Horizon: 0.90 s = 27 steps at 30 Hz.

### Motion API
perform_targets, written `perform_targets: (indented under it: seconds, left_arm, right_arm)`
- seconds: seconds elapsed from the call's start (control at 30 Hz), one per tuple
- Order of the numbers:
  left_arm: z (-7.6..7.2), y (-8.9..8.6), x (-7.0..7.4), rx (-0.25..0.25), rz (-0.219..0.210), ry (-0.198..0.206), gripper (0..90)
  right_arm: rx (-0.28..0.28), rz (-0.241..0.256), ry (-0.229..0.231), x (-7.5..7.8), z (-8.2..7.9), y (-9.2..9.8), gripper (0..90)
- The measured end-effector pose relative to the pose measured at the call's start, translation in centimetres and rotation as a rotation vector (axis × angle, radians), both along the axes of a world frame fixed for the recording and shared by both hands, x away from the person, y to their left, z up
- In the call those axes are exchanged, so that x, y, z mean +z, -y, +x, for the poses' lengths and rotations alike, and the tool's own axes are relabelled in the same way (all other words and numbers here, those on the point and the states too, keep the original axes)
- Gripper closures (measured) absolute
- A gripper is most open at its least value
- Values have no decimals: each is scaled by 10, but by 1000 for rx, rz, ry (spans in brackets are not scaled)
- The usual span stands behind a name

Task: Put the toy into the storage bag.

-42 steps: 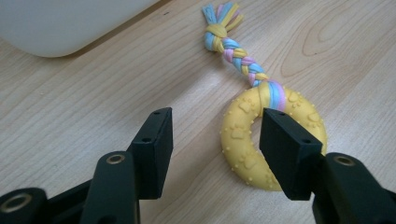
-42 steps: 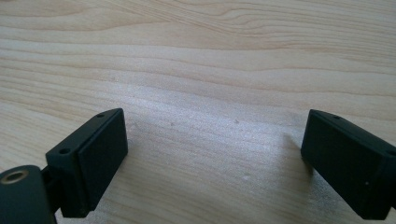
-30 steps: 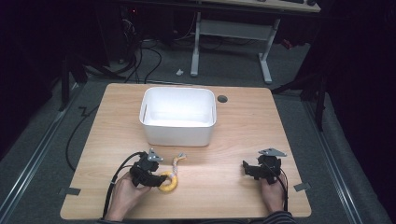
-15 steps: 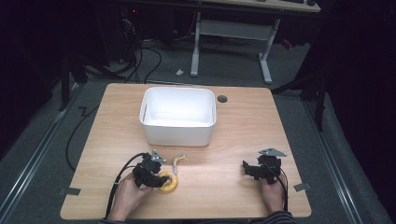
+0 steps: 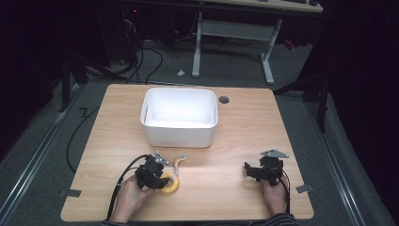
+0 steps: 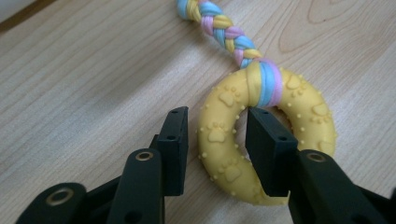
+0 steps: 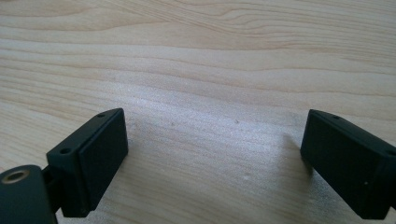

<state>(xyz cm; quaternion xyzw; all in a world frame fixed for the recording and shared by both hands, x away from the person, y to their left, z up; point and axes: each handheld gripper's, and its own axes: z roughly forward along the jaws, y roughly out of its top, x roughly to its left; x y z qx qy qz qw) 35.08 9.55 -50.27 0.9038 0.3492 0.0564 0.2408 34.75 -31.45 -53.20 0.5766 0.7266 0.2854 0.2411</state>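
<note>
A yellow rubber ring toy [image 6: 219,135] with paw prints and a pastel braided rope tail [image 6: 229,32] lies flat on the wooden table [image 5: 226,141]. My left gripper [image 6: 217,116] straddles the ring's near band. One jaw is outside the ring and the other is in its hole, with a thin gap still showing on the outer side. In the high view the ring [image 5: 170,185] lies at the front left, right beside the left gripper [image 5: 157,176]. My right gripper [image 5: 249,169] rests at the front right, jaws wide apart over bare wood [image 7: 215,126].
A white rectangular bin [image 5: 179,134] stands at the middle back of the table, behind the toy. A round cable hole [image 5: 224,99] sits right of the bin. Black cables trail off the front left edge.
The left gripper has edged slightly to the right, onto the ring, and its jaws now stand around the band. The right gripper has stayed put.
</note>
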Motion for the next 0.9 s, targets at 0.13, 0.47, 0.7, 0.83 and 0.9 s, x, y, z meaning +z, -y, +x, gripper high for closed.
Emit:
perform_targets:
  seconds: [0.13,0.47,0.7,0.83,0.9]
  left_arm:
    - [1,0,-1,-8,-6,-3,643]
    - [-2,0,0,-26,-13,33,661]
    - [-1,-4,2,-12,-37,41,675]
    - [-2,-7,5,-7,-52,59,677]
    - [-3,-9,8,1,-66,69,678]
  right_arm:
    - [2,2,-1,0,0,0,74]
    - [3,3,-1,0,0,0,74]
    - [5,3,-1,0,0,0,74]
    - [5,3,-1,0,0,0,74]
    - [5,3,-1,0,0,0,74]
